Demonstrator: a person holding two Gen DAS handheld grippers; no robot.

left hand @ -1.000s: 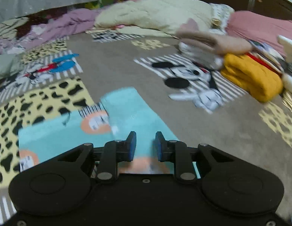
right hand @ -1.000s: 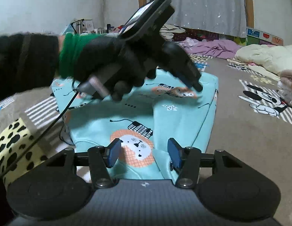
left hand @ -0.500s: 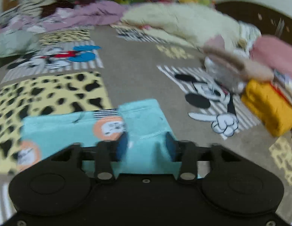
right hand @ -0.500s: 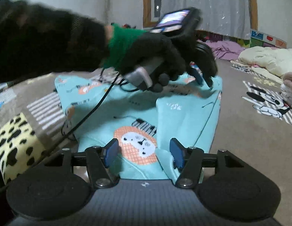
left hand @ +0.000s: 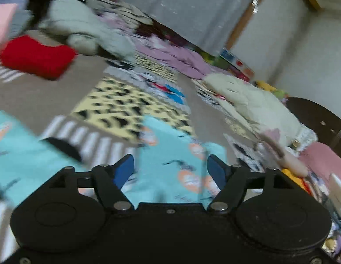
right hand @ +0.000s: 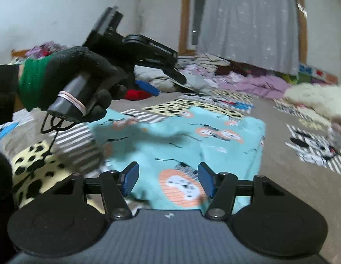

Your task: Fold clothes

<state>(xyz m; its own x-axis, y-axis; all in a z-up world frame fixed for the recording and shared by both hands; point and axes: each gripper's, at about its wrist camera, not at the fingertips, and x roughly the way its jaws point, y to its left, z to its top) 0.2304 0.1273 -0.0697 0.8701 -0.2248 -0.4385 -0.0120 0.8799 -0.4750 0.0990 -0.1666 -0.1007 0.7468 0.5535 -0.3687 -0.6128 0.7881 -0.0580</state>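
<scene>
A turquoise garment with orange lion prints (right hand: 188, 140) lies partly folded on the patterned blanket. In the left wrist view the garment (left hand: 170, 160) lies below and ahead of my left gripper (left hand: 171, 170), which is open, empty and raised above it. My right gripper (right hand: 168, 179) is open and empty, low over the garment's near edge. In the right wrist view the left gripper (right hand: 179, 77), held by a black-gloved hand (right hand: 82, 77), is lifted above the garment's far left part.
The blanket (left hand: 117, 105) has leopard, striped and cartoon patches. A red folded item (left hand: 36, 57) lies at far left. A cream quilt (left hand: 254, 105), purple cloth (left hand: 181, 59) and a pink pile (left hand: 324, 162) lie behind and right. A curtain (right hand: 247, 22) hangs at the back.
My left gripper opened wide, let go of the garment, lifted and swung left. My right gripper stayed open near the garment's front edge.
</scene>
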